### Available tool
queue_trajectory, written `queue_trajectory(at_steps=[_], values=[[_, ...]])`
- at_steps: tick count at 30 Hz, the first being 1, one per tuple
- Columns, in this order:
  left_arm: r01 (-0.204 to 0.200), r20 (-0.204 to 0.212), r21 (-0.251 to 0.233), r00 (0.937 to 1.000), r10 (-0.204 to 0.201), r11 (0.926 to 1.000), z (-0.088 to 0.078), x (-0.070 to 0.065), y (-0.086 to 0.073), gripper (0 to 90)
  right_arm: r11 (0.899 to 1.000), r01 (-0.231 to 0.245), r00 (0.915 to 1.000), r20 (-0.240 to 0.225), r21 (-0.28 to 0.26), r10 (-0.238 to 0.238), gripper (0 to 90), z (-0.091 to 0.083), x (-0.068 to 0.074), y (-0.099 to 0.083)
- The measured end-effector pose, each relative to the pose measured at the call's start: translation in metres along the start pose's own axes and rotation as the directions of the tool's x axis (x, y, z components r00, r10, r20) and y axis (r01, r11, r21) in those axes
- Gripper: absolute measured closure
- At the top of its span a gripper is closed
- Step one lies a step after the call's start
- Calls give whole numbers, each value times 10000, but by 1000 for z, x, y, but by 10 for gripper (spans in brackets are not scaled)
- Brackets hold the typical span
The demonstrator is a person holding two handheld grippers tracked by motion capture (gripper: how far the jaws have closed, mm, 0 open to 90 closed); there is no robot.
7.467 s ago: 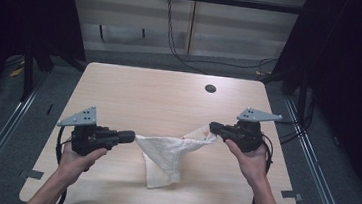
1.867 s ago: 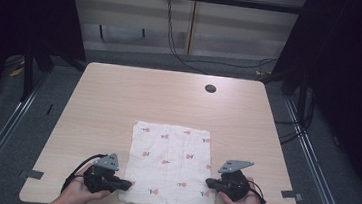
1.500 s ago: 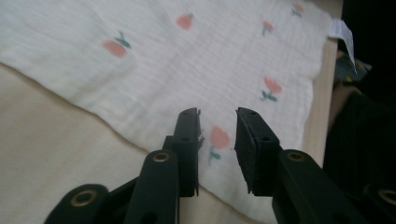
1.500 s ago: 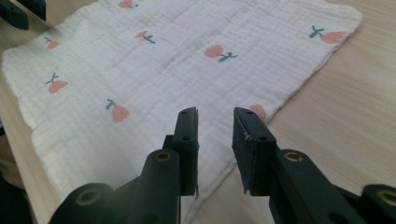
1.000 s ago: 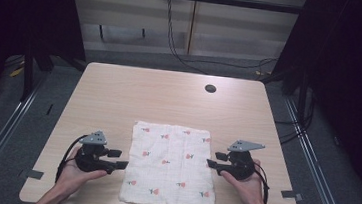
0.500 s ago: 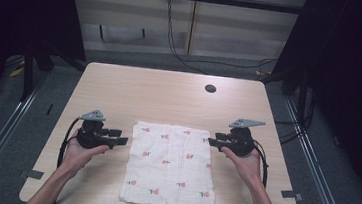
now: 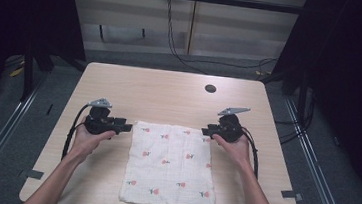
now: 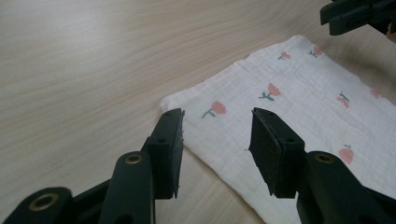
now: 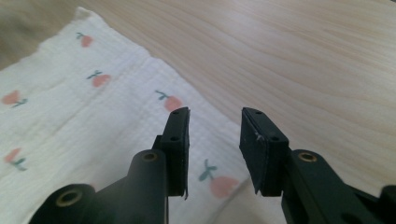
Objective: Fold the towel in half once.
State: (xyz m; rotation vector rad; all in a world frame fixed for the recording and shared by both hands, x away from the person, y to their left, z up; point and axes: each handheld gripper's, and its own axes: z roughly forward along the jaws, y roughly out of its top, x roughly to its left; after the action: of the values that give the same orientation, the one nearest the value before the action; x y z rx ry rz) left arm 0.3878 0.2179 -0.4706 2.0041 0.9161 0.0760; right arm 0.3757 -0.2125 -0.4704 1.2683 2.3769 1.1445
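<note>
White cloth [image 7: 170, 166] lies flat on the table [image 7: 170, 91]. Left gripper [image 7: 125, 126] at its far left corner, right gripper [image 7: 206, 132] at far right; both jaws apart, just been closing, gripping nothing.

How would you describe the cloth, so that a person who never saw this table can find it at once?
Look at the wooden table and go to its near half, between the left gripper and the right gripper. There the cloth lies spread flat, its near edge at the table's edge. It is white and crinkled, printed with small pink flowers on green stems, unlike the small dark round spot farther back.
</note>
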Motion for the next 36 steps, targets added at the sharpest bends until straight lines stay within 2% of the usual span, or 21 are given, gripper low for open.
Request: queue_trajectory(at_steps=[2,4,5,8,10,13,16,19,20,21,23,25,26,30,31,33,34,36], values=[[-35,-16,203,10000,36,9998,6,1,-6,543,9997,-235,9997,-70,95,236,640,7,-5,0],[120,-8,443,9999,-120,9989,11,0,-10,538,9990,-426,9990,-118,160,428,635,11,-7,0],[146,15,482,9999,-147,9987,12,0,-10,528,9988,-263,9997,24,411,262,636,16,-7,0],[136,-49,445,9999,-134,9989,12,1,-9,521,9979,-162,9998,159,625,152,645,23,-11,-1],[188,-195,397,9996,-180,9990,12,3,-8,521,9967,-288,9990,373,764,260,637,26,-14,-2],[352,-372,368,9987,-338,9987,11,8,-9,521,9955,-428,9975,593,842,378,614,31,-18,-4],[238,-595,359,9980,-216,9991,10,9,-10,518,9961,-305,9969,755,832,242,604,33,-15,-6],[270,-565,391,9981,-247,9989,13,11,-10,515,9957,124,9971,730,918,-191,738,34,-11,-5],[268,-548,445,9982,-244,9986,15,11,-10,516,9951,82,9966,814,986,-162,806,34,-10,-5],[331,-504,431,9982,-309,9985,17,11,-10,514,9942,114,9973,704,1069,-190,856,34,-9,-5],[-20,-469,753,9989,55,9972,23,6,-10,505,9942,183,9975,666,1064,-255,868,34,-9,-5],[-107,-527,830,9985,151,9965,28,5,-10,510,9948,90,9978,647,1019,-157,869,34,-9,-6],[-77,-572,897,9983,128,9959,29,6,-9,512,9948,41,9976,689,1016,-111,870,34,-9,-6],[127,-642,600,9979,-88,9981,33,11,-6,527,9966,17,9976,691,829,-75,870,33,-8,-8],[143,-634,604,9979,-104,9981,34,12,-6,531,9962,-53,9976,696,867,-8,870,33,-8,-9],[-82,-797,718,9967,139,9974,37,13,-3,573,9966,-56,9978,668,823,1,869,32,-9,-10],[95,-765,624,9971,-47,9980,39,14,-1,578,9963,-92,9975,711,859,30,869,32,-9,-9],[106,-794,609,9968,-57,9981,43,16,0,599,9956,-25,9977,679,933,-39,868,32,-9,-8]])
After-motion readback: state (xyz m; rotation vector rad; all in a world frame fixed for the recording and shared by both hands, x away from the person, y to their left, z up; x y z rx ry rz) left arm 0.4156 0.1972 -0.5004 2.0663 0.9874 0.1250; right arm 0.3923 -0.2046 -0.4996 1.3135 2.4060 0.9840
